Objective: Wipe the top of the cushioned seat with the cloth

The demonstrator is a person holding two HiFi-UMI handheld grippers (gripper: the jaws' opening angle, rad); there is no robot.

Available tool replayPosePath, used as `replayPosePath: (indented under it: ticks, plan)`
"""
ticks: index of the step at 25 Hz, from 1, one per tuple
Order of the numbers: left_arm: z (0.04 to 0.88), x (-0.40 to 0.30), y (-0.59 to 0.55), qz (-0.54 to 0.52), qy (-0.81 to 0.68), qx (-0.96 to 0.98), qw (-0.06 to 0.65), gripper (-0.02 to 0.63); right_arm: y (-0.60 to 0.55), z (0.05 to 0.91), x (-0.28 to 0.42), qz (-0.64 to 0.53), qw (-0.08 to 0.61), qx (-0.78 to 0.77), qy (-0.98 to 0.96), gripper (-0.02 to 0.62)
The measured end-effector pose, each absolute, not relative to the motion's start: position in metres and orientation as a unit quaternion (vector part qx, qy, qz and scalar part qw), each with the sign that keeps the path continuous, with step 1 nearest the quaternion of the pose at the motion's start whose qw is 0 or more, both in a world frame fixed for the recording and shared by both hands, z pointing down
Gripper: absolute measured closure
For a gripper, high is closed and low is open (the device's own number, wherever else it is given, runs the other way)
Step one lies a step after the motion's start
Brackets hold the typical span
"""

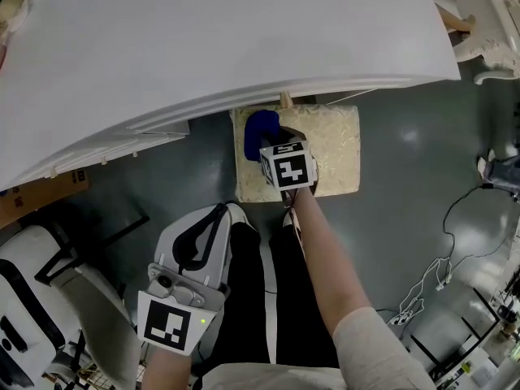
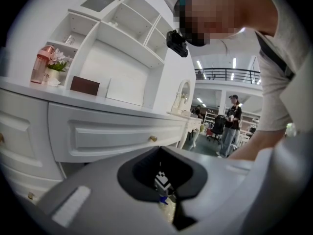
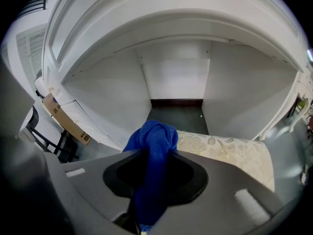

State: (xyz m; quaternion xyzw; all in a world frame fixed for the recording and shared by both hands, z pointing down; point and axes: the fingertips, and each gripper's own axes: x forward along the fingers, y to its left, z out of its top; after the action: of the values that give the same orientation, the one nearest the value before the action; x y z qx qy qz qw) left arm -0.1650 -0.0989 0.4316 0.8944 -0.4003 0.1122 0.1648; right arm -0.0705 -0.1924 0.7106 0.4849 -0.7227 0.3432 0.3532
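The cushioned seat [image 1: 335,157] is a cream floral stool standing half under the white dressing table. A blue cloth [image 1: 260,131] lies bunched on its far left corner. My right gripper [image 1: 270,142] is shut on the cloth and holds it down against the seat top. In the right gripper view the blue cloth [image 3: 152,146] hangs out between the jaws of the right gripper [image 3: 154,177], with the seat [image 3: 230,153] running off to the right. My left gripper [image 1: 221,214] is held low at the left by the person's legs, away from the seat, and looks shut and empty.
The dressing table top [image 1: 203,47] overhangs the seat's far edge, with dark knee space [image 3: 178,116] beneath. A cardboard box [image 1: 41,195] and white furniture [image 1: 32,299] stand at the left. Cables [image 1: 439,275] trail over the floor at the right. A person [image 2: 230,124] stands far off.
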Motion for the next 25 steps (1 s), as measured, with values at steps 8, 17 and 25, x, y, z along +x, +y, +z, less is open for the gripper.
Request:
replayPosePath:
  ticks: [8,17,25]
  plan:
    - [0.434,-0.127,-0.094,0.118,-0.394,0.896,0.167,0.606,-0.191,0.713,-0.023,0.349,0.355,0.487,-0.718,0.485]
    - [0.433,-0.088,-0.097,0.118,-0.403,0.892,0.169,0.606,-0.189,0.715,0.027,0.36,0.354,0.487,-0.713,0.485]
    - [0.43,-0.05,-0.102,0.116,-0.406,0.892,0.163,0.606,-0.186,0.717,0.077,0.369,0.349,0.49,-0.708,0.485]
